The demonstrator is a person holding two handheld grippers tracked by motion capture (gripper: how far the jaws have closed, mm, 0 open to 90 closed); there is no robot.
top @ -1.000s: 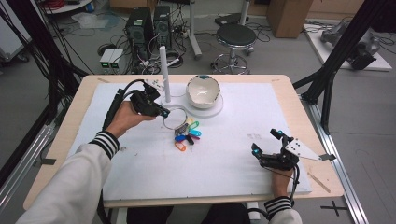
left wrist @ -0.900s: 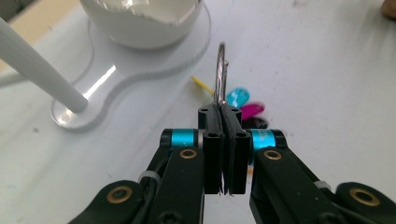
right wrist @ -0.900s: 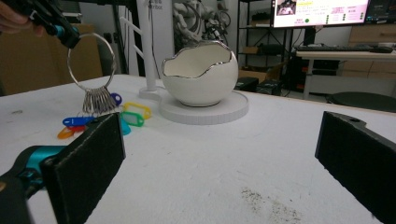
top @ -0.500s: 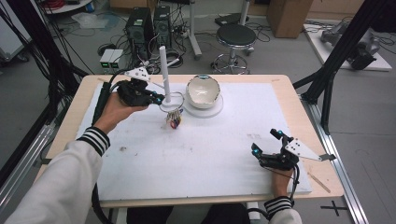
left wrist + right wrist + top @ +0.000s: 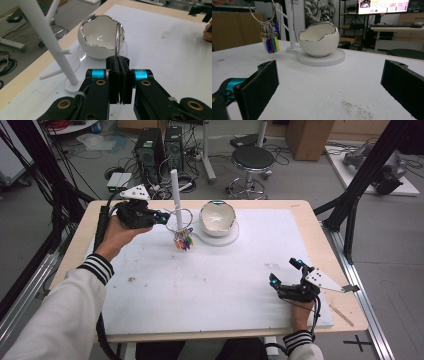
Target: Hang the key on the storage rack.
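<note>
Over white table (image 5: 210,285), left tool (image 5: 161,217) has lifted key ring (image 5: 183,215) higher.

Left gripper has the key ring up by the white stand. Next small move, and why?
Probably carry the key ring sideways onto a peg of the white stand. The left gripper is shut on the ring, the coloured tags hang clear of the table, and a short peg juts out beside the ring. The right gripper sits open, far off.

Even, bright indoor light was recorded; shadows on the table (image 5: 210,285) were faint. Glare was noted inside the bowl (image 5: 100,37). Near jaws were blurred in the right gripper view.
</note>
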